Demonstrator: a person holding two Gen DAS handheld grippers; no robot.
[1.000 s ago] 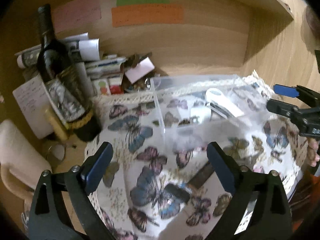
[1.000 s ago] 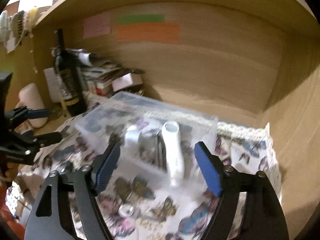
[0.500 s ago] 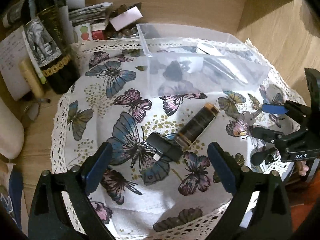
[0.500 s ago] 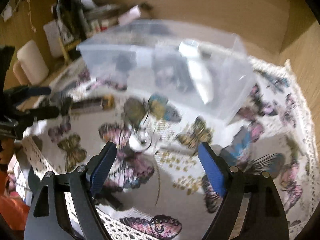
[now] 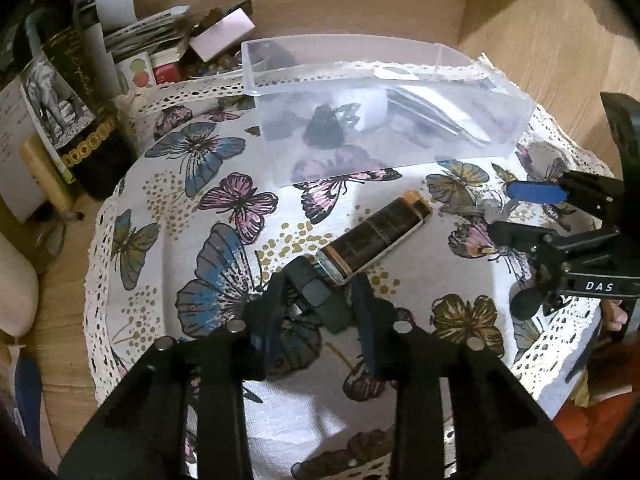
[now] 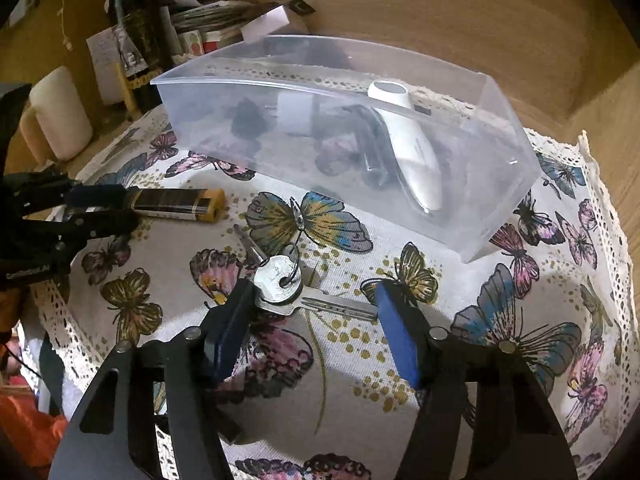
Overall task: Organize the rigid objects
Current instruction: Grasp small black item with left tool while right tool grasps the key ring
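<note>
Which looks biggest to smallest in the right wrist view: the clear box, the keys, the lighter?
1. clear box, by far the largest.
2. keys and lighter look similar in extent; the keys lie nearer the camera, so I won't rank them.

Warm dim light; fisheye-warped edges

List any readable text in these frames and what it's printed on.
"DAS": white letters on the black body of the right gripper, seen in the left wrist view.
Left gripper body: a similar white marking, too blurred to read.
Wine bottle label: an elephant picture and gold script, unreadable.
Handwritten note beside the bottle: too small to read.
Keys: stamped marks, illegible.
White device in the clear box: faint print, unreadable.
</note>
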